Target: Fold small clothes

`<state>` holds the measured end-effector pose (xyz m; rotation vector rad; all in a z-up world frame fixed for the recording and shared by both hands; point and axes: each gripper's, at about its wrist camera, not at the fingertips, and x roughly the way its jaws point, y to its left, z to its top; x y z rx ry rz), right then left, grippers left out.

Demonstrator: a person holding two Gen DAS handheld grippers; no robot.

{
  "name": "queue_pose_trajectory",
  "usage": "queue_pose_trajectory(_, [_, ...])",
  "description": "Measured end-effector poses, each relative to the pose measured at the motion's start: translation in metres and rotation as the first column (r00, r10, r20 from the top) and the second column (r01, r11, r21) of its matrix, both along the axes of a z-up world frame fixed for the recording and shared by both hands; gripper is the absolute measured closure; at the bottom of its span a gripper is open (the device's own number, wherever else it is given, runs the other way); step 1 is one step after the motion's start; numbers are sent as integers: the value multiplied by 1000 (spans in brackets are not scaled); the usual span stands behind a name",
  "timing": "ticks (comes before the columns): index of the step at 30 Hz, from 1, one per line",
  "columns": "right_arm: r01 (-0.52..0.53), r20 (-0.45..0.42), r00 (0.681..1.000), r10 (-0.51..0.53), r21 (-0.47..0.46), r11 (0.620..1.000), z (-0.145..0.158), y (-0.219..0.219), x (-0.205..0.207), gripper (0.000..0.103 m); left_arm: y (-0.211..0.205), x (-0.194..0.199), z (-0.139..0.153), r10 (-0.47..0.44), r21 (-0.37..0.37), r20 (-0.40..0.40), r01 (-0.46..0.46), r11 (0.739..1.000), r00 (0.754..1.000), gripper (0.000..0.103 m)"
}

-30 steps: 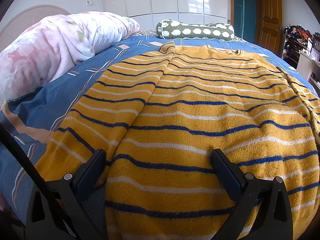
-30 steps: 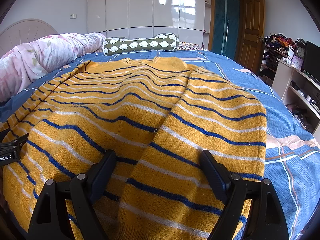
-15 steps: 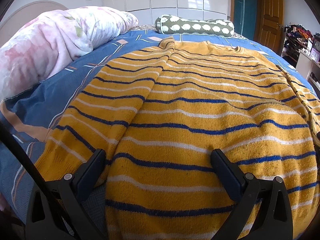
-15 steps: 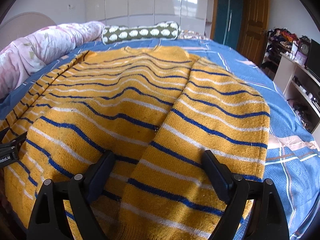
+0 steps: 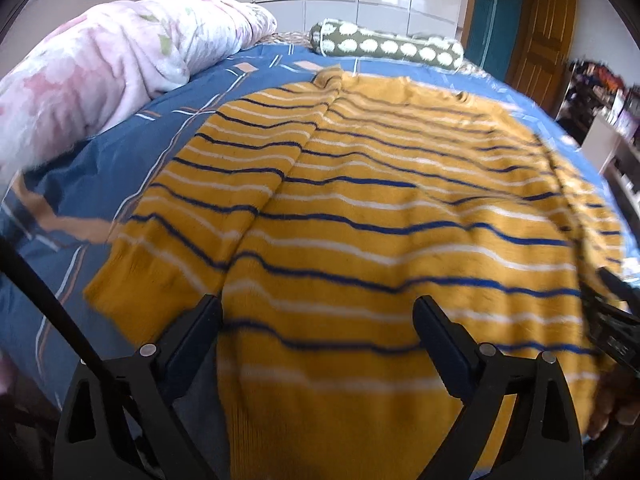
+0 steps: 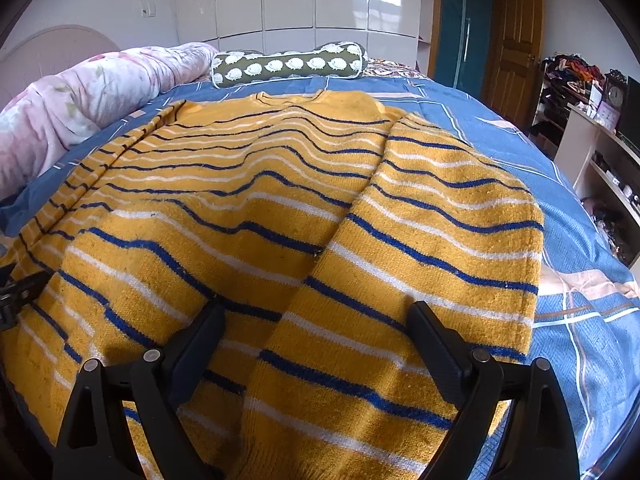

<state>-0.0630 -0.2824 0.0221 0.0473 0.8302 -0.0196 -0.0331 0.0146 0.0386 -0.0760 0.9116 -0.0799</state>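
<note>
A yellow sweater (image 5: pixel 380 208) with blue and white stripes lies flat on the blue bedspread (image 5: pixel 100 168), both sleeves folded along its sides. My left gripper (image 5: pixel 318 320) is open and empty, hovering over the sweater's hem near the left sleeve cuff (image 5: pixel 132 280). My right gripper (image 6: pixel 314 328) is open and empty over the hem of the same sweater (image 6: pixel 256 208), near the right sleeve (image 6: pixel 452 240). The right gripper's body shows at the right edge of the left wrist view (image 5: pixel 612 320).
A pink floral duvet (image 5: pixel 100 80) is piled on the left of the bed. A green bolster pillow (image 6: pixel 288 65) lies at the head. A wooden door (image 6: pixel 516 48) and cluttered white shelves (image 6: pixel 600 152) stand to the right of the bed.
Both grippers have pulled back and risen a little, so more of the hem and left cuff shows. The left wrist view is motion-blurred. Both stay open.
</note>
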Motion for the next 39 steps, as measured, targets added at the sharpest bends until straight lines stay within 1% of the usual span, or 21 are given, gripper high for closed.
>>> queue_pose_trajectory(2, [-12,22,1000,11,40,999,17,-7,-11,21,0,-14,10,-3,-18,5,3,1000,1000,7])
queue_pose_trajectory(3, [-25,43,999,22,57,998,26,-11,-18,23,0,-20,14,-8,-26,9,8,1000,1000,7])
queue_pose_trajectory(4, [-34,72,997,28,78,996,37,-17,-26,23,1,-26,18,-13,-44,15,14,999,1000,7])
queue_pose_trajectory(5, [-30,106,994,22,74,997,50,-22,-36,23,1,-34,22,-17,-57,21,18,998,1000,7])
queue_pose_trajectory(7, [14,163,986,-22,52,999,74,-42,-53,23,-3,-41,26,-25,-42,4,25,999,1000,7])
queue_pose_trajectory(8, [40,177,983,-51,64,997,80,-54,-59,23,-4,-46,28,-31,-65,2,31,997,1000,7])
queue_pose_trajectory(10, [95,178,978,-106,72,993,87,-79,-64,23,-7,-51,30,-43,-84,-7,42,996,999,7])
queue_pose_trajectory(12, [175,145,973,-179,43,984,85,-108,-67,24,-12,-56,32,-61,-102,0,60,993,998,7])
queue_pose_trajectory(13, [195,131,971,-202,64,979,82,-121,-70,26,-13,-58,34,-67,-103,9,68,992,998,7])
queue_pose_trajectory(14, [197,119,971,-209,99,975,81,-132,-72,30,-16,-59,35,-73,-94,16,74,993,997,7])
queue_pose_trajectory(16, [183,99,976,-194,114,976,77,-135,-70,31,-18,-59,35,-81,-77,26,82,994,996,7])
queue_pose_trajectory(19, [118,69,990,-126,115,986,68,-116,-61,31,-19,-57,31,-85,-77,9,86,993,996,7])
queue_pose_trajectory(22, [-3,44,999,-2,124,992,56,-81,-51,31,-17,-54,27,-82,-82,-6,82,993,997,7])
queue_pose_trajectory(26, [-145,13,989,144,134,980,42,-31,-44,31,-17,-55,25,-86,-91,4,86,992,996,7])
queue_pose_trajectory(30, [-181,-16,983,184,118,976,29,-6,-41,31,-17,-54,22,-91,-93,0,91,992,996,7])
queue_pose_trajectory(32, [-175,-57,982,180,76,982,19,3,-37,32,-17,-55,20,-89,-100,3,89,991,996,7])
queue_pose_trajectory(34, [-159,-91,983,160,9,987,12,7,-36,63,-15,-55,20,-86,-103,2,86,991,996,7])
queue_pose_trajectory(35, [-145,-99,985,144,-4,989,13,2,-35,88,-15,-54,20,-84,-105,3,83,991,996,7])
queue_pose_trajectory(37, [-116,-68,990,122,84,990,26,-20,-35,92,-13,-54,21,-77,-109,8,78,991,997,7])
queue_pose_trajectory(38, [-71,-31,997,74,109,992,40,-39,-38,92,-11,-55,21,-73,-111,11,73,991,997,7])
queue_pose_trajectory(39, [-32,-9,999,33,99,995,49,-52,-38,92,-10,-54,22,-70,-113,11,71,991,997,7])
